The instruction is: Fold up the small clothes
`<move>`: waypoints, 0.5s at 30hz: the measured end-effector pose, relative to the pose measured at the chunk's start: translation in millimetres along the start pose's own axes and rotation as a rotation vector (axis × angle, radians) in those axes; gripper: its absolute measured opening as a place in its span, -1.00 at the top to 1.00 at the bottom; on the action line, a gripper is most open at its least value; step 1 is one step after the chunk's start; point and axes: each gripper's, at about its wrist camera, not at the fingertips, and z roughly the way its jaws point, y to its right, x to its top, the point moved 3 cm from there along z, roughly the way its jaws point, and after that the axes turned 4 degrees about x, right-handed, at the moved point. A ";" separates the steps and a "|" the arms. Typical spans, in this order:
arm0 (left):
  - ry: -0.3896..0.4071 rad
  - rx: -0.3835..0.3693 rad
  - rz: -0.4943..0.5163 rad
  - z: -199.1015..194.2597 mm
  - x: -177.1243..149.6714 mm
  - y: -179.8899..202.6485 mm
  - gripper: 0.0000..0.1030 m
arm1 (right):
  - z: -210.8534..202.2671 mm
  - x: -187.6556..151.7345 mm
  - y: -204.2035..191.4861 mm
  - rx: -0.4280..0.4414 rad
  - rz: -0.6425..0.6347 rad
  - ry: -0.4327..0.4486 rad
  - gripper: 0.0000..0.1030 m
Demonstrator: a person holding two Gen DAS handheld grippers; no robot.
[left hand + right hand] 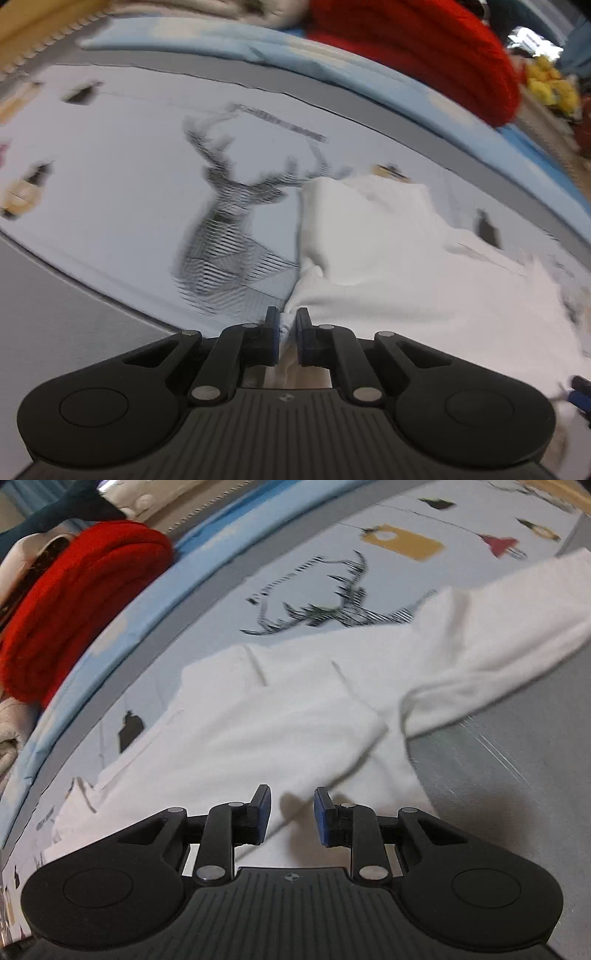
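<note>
Left gripper (287,320): blue pads nearly together, a bunched edge of the white garment (388,258) pinched between them. Right gripper (291,801): jaws partly open, hanging just over the garment (266,720); no cloth is between the pads.

Garment: white, crumpled and partly folded over itself, lying on a pale printed cloth (110,177) that covers the grey desk (55,302). The print shows a striped deer head (229,225) and small tags. In the right wrist view one part of the garment runs off the printed cloth's near edge onto the bare grey desk (517,760).

Along the desk's far edge: a light blue folded cloth (332,70), and a red knitted item (424,48) stacked beyond it. Both views are motion-blurred; finer detail of the garment cannot be told.
</note>
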 end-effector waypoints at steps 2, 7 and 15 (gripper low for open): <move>-0.084 -0.002 -0.054 9.3 -4.1 -6.1 0.62 | 6.0 1.8 -3.2 0.021 0.017 -0.020 0.48; 0.071 0.094 -0.028 -16.5 8.5 -4.2 0.42 | 14.1 -6.6 -0.6 -0.050 0.037 -0.077 0.48; -0.094 -0.052 -0.031 22.5 -11.1 0.9 0.91 | 15.4 -6.7 1.9 -0.070 0.024 -0.068 0.49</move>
